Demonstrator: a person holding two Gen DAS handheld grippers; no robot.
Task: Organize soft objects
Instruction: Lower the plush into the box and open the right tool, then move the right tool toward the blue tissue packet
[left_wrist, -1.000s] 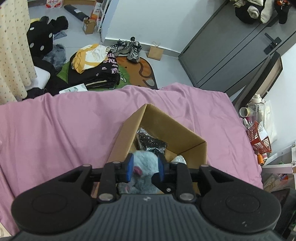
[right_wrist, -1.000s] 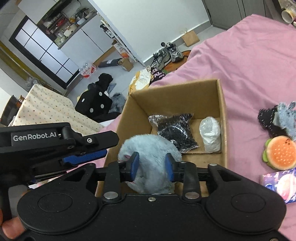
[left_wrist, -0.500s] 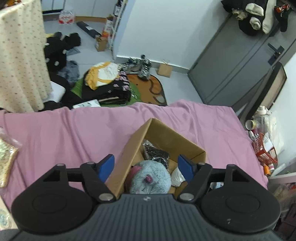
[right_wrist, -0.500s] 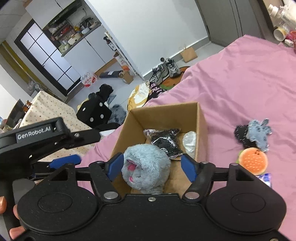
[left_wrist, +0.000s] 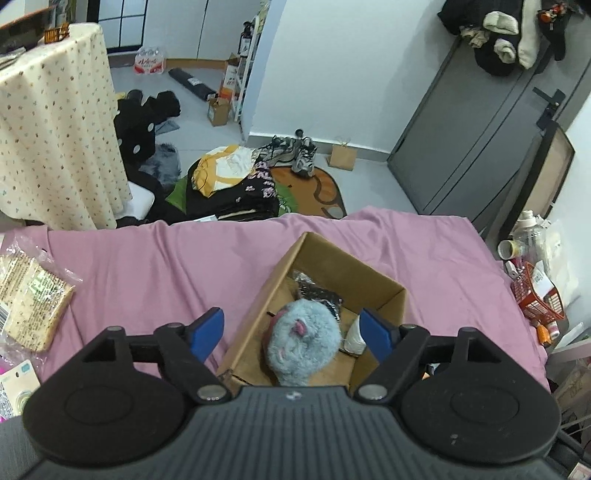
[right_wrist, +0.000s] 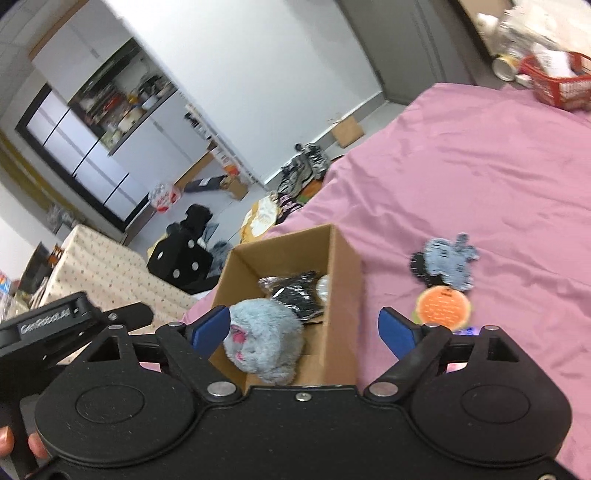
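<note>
- Two grippers are up above the cardboard box (left_wrist: 384, 280), and both have their blue fingers spread wide with nothing in them: the left gripper (left_wrist: 293, 332) and the right gripper (right_wrist: 304, 328).
- The fluffy grey toy (left_wrist: 303, 341) sits inside the box, at the near end, next to a black shiny bag (right_wrist: 291, 295) and a small white bundle (left_wrist: 352, 332).
- The toy looks very soft and light. I think it would squash when pinched, so the round middle is the best place to grab it.
- More soft things lie on the pink sheet (right_wrist: 461, 177) to the right of the box: a burger toy (right_wrist: 443, 308) and a grey and black plush (right_wrist: 447, 264). They look light too, and the flat plush may be harder to pinch.
- The bottom of the grey toy is hidden behind the gripper body.
- The right view is blurry, so small things there are hard to make out.
- Something bright peeks out just past the right finger, but it is cut off.
</note>
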